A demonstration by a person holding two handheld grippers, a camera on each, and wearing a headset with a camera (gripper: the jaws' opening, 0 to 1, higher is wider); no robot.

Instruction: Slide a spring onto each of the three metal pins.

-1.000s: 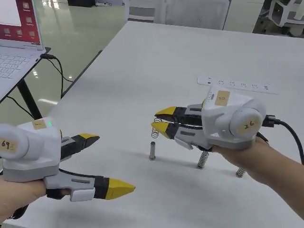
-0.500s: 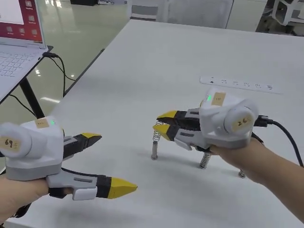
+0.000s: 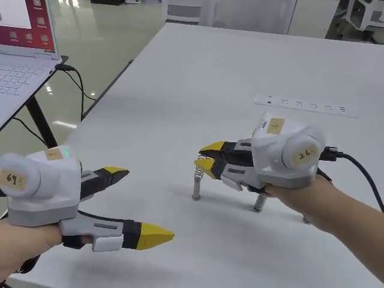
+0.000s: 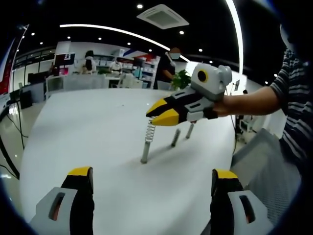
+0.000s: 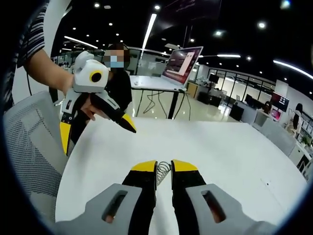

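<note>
The right gripper (image 5: 164,166) has its 2 yellow tips nearly together, clamped on the top coils of a spring (image 5: 164,172). Its own view shows the coils in the narrow gap but hides what lies beneath.

The left gripper view gives the rest. The spring hangs slanted from those tips, its lower end meeting the top of an upright pin (image 4: 144,152) on the white table (image 4: 73,127). How far it is over the pin I cannot tell.

In the head view a second pin (image 3: 259,202) stands just under the right gripper's body, with a spring on it. A third pin (image 3: 306,220) is mostly hidden by the person's arm.

The left gripper (image 3: 141,204) hovers near the table's front edge, tips wide apart, holding nothing, well apart from the pins.

The head view adds a power strip (image 3: 306,106) farther back and a laptop (image 3: 18,57) off the table's left side.
</note>
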